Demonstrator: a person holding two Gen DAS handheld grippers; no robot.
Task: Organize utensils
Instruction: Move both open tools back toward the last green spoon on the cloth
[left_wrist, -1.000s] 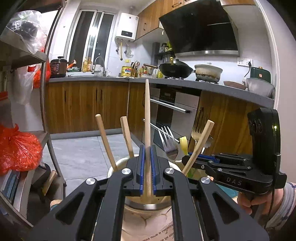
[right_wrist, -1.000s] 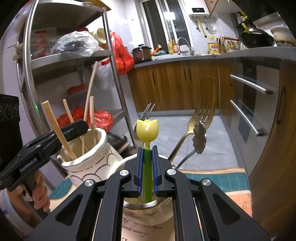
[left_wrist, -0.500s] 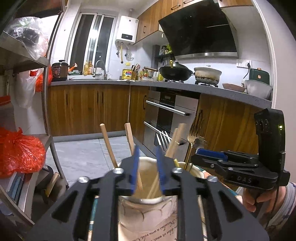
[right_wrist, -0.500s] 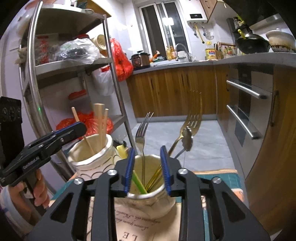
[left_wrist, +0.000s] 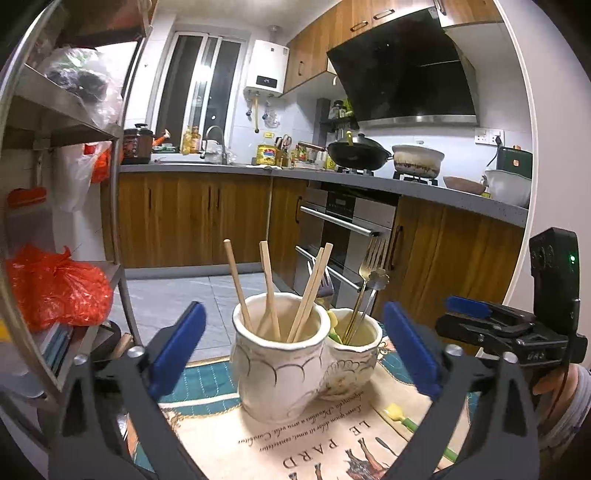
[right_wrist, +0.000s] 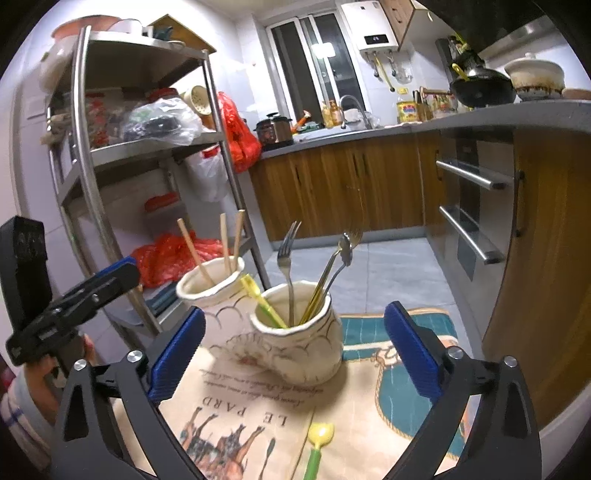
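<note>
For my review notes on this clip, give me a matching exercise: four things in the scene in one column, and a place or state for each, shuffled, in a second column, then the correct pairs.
Things:
1. wooden chopsticks
2. forks
3. loose tulip-topped utensil
4. right gripper

Places or states:
A. lying flat on the printed mat
B. jaws wide apart, nothing held
C. standing in the nearer ceramic holder in the right wrist view
D. standing in the ceramic holder beside the metal shelf rack

Pairs: 1-D, 2-C, 3-A, 4-B
</note>
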